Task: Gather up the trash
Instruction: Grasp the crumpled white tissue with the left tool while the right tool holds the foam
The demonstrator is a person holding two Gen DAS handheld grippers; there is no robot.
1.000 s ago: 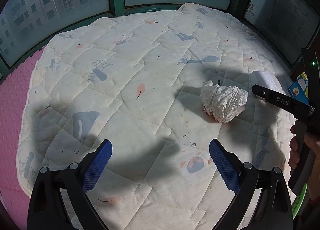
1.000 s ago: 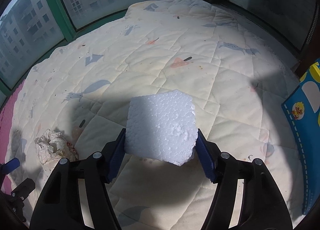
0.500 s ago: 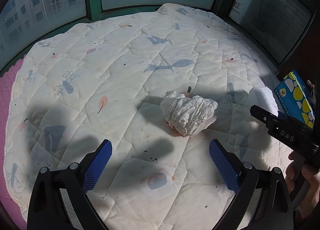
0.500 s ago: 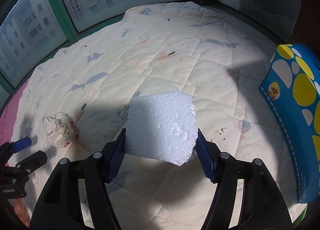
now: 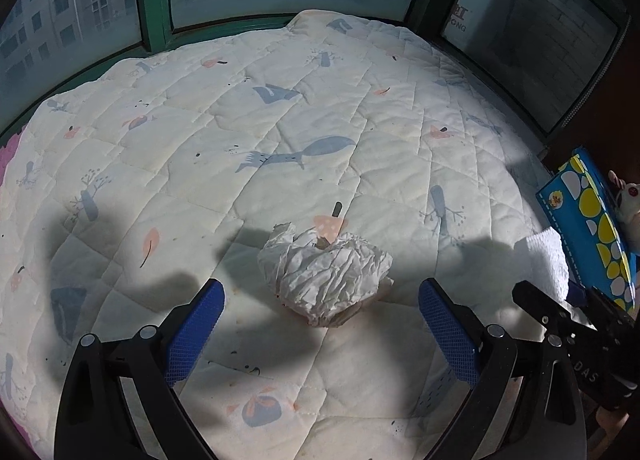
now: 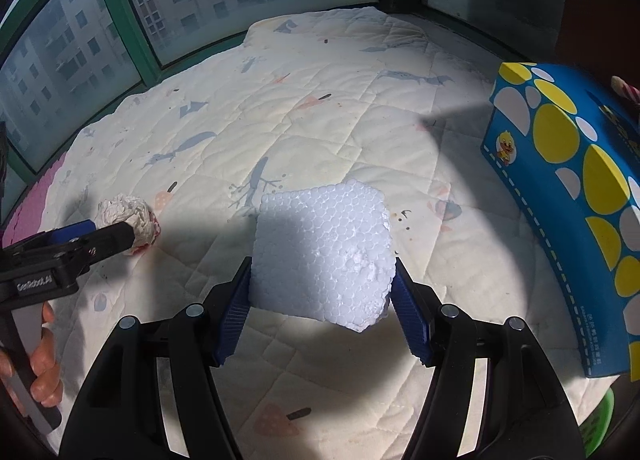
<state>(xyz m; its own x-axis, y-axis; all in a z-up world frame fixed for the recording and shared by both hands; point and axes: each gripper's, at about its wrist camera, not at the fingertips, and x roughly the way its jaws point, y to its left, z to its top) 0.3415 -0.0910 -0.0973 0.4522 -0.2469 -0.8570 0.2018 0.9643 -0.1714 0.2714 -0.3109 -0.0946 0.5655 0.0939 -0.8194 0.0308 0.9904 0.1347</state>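
Left claw sits at the bottom of its own view with the blue pads spread wide apart and nothing pinched between them, angled down; from the right camera it pokes in at the left edge, with a hand wrapped round its handle in the lower left corner. Right claw fills the bottom middle of its view, also tilted down, pads pressed onto both sides of a foam block.

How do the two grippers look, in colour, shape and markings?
Both are alike: black, angular arms with silver rivets, each ending in a blue, cross-hatched pad. The left gripper has white lettering on its side in the right wrist view. The right gripper reads "DAS" in the left wrist view. No cables or sleeves show.
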